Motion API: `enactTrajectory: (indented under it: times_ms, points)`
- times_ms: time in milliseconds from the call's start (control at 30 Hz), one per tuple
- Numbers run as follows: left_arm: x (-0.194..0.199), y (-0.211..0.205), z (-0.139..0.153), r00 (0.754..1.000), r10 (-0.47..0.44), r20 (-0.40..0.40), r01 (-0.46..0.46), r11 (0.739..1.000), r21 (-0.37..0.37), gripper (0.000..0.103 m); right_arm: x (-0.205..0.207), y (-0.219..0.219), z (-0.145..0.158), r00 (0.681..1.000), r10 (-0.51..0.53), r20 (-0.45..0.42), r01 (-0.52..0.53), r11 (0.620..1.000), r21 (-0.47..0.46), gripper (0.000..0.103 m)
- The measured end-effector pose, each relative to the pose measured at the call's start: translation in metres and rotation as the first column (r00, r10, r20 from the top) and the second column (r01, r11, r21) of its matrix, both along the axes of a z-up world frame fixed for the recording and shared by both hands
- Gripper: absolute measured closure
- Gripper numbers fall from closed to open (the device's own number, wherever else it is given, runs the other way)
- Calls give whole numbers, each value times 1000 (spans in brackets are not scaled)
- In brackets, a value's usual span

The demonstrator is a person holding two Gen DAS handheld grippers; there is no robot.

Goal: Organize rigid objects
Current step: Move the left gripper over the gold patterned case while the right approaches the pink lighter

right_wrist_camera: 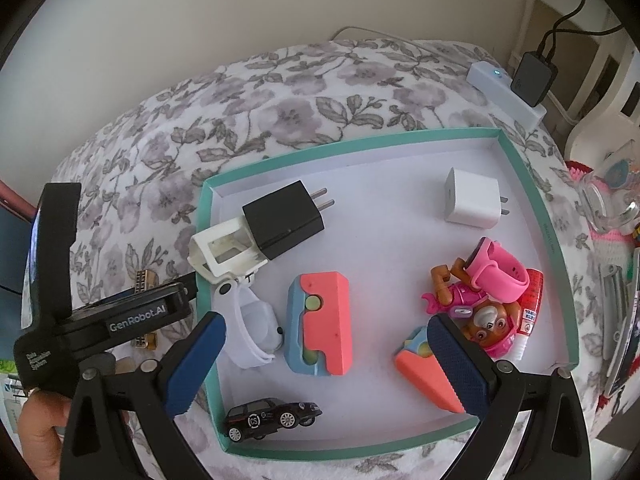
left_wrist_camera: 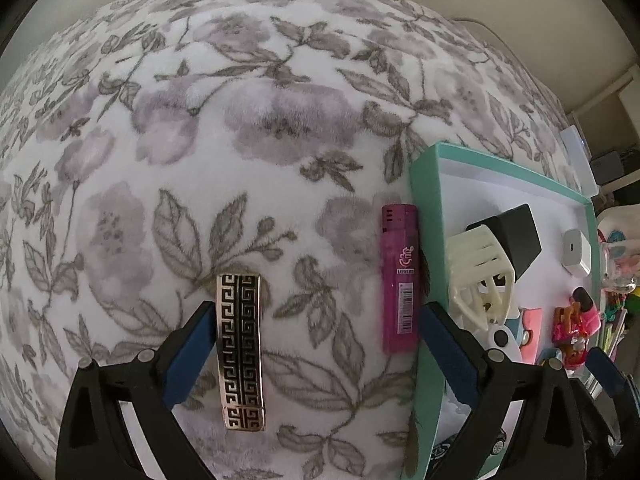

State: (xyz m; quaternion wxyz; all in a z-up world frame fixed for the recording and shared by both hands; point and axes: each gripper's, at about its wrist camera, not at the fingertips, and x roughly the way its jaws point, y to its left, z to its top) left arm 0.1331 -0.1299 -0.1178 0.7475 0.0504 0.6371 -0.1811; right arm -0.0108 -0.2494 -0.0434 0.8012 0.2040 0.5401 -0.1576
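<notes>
A gold and black patterned hair clip [left_wrist_camera: 240, 350] lies on the floral blanket, just inside my open left gripper's [left_wrist_camera: 316, 344] left finger [left_wrist_camera: 192, 354]. A pink lighter [left_wrist_camera: 399, 278] lies against the outer wall of the teal box [left_wrist_camera: 424, 208]. My right gripper [right_wrist_camera: 326, 354] is open and empty above the box [right_wrist_camera: 520, 168], which holds a black charger [right_wrist_camera: 282, 218], white charger [right_wrist_camera: 472, 200], cream claw clip [right_wrist_camera: 224, 250], coral and blue block [right_wrist_camera: 320, 324], coral wedge [right_wrist_camera: 424, 372], black toy car [right_wrist_camera: 270, 418], white case [right_wrist_camera: 252, 326] and pink pup figure [right_wrist_camera: 486, 308].
The floral blanket [left_wrist_camera: 240, 120] covers the surface. A white power strip [right_wrist_camera: 506, 92] with a black adapter sits at the far right corner. Clutter [right_wrist_camera: 616, 264] lies right of the box. The left gripper's body [right_wrist_camera: 100, 316] shows at the left of the right wrist view.
</notes>
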Motion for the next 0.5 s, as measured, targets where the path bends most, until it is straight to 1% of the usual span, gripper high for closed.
enactTrajectory:
  times_ms: [100,167,367,500]
  points:
    - [-1,-1,0,1000,-1,10,1,1000,7,2,0,-1,0,1000,2,-1,-2,1000,1,1]
    - [0,1,2,1000,4,23,-4,1000,28,2,0,-1,0,1000,-1,-2,1,1000,1,1]
    - [1,8,3,999,2,35,-3,999,40,0,-1,0,0,1000,-4,0,4,1000,4,1]
    - [2,9,1,1000,8,25,-9,1000,27,0,-1,0,-1,1000,-4,-3,4,1000,7,1]
